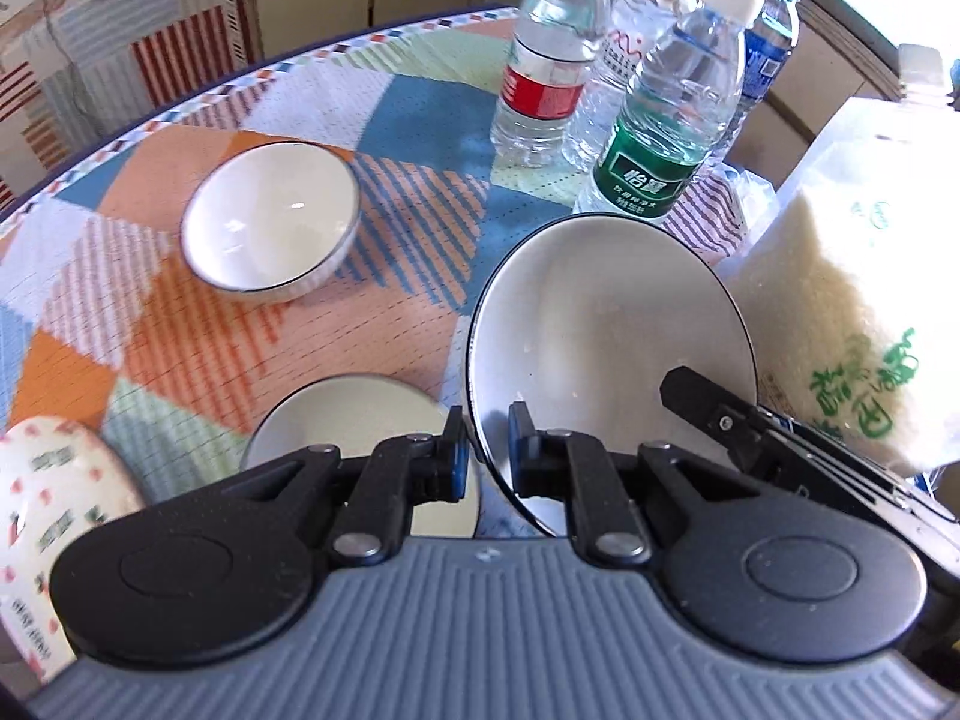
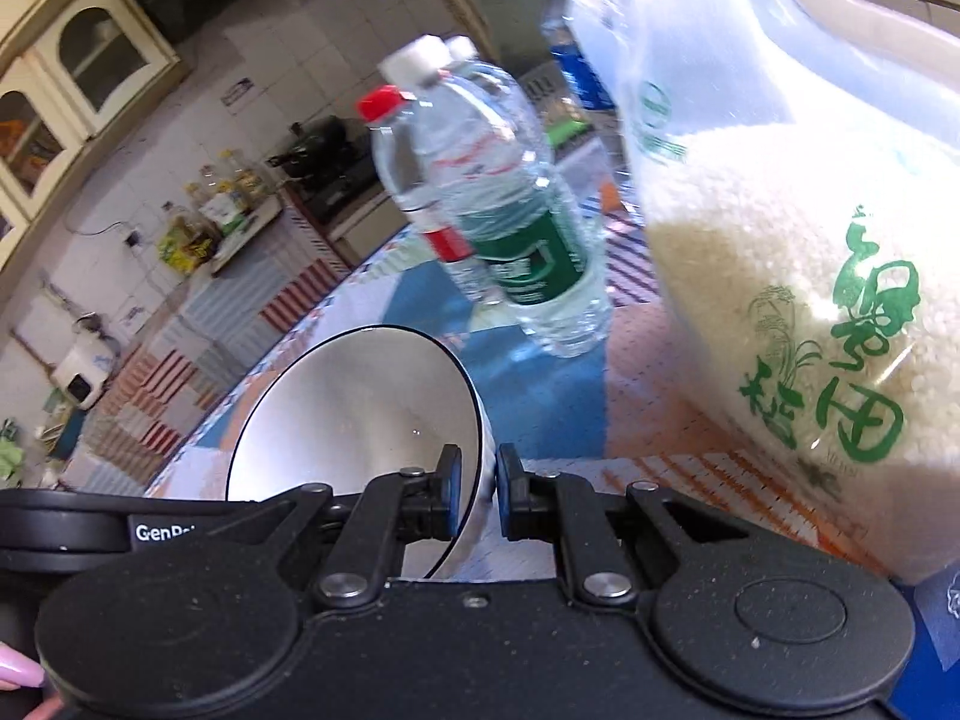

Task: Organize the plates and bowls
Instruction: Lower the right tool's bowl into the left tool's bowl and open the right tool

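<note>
Nearest in the left wrist view, the left gripper [image 1: 485, 456] has its jaws pinched almost together on the near rim of a white bowl [image 1: 606, 324] with a dark edge line; the bowl tilts up and appears clear of the table. The right gripper [image 2: 477, 495] is likewise nearly closed on the opposite rim of the same bowl — in the right wrist view the rim passes between its blue pads [image 2: 455, 498], and its black fingers show at the bowl's far side in the left view.

Just below the left jaws a second white dish [image 1: 348, 414] lies on the patterned tablecloth [image 1: 198, 324], with a dotted plate [image 1: 54, 492] beside it at the left edge, partly cut off. Farther out a smaller white bowl [image 1: 270, 222] sits alone on the cloth.

To the right stands a clear bag of rice [image 1: 852, 312] with green print. Beyond it is a cluster of water bottles [image 1: 672, 114]. Kitchen cabinets lie blurred behind, perhaps with a stove.
</note>
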Motion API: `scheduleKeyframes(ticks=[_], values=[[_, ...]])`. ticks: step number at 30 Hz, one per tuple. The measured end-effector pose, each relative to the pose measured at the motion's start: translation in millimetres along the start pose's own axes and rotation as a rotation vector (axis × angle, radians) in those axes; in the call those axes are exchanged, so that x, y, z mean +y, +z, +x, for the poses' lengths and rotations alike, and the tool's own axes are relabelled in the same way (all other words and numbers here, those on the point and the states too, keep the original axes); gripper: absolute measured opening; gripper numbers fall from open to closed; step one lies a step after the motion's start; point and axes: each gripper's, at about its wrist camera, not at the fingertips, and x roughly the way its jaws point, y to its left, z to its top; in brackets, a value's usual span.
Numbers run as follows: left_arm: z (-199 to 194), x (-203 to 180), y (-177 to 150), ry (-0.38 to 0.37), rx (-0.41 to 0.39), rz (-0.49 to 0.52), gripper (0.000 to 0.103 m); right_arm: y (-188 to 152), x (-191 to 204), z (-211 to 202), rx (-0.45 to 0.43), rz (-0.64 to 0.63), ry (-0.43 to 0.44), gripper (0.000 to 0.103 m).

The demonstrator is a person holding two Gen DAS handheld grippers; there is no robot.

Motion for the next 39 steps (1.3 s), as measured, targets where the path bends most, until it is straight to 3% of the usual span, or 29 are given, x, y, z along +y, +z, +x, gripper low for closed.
scheduleKeyframes(ticks=[7, 15, 27, 39], values=[[-33.6, 23.6, -27.2, 0.039, -0.009, -0.050, 0.012, -10.6, 28.0, -17.2, 0.034, -0.085, 0.068, 0.016], [-43.4, 55.7, -51.1, 0.065, 0.014, -0.124, 0.012, -30.5, 51.5, -14.0, 0.078, -0.169, 0.137, 0.016], [-7.9, 87.9, -63.6, 0.079, 0.100, -0.218, 0.014, -65.9, 65.5, 12.7, 0.075, -0.286, 0.121, 0.016], [21.0, 94.7, -53.4, 0.079, 0.183, -0.241, 0.017, -71.3, 88.3, 30.3, 0.044, -0.571, 0.028, 0.015]])
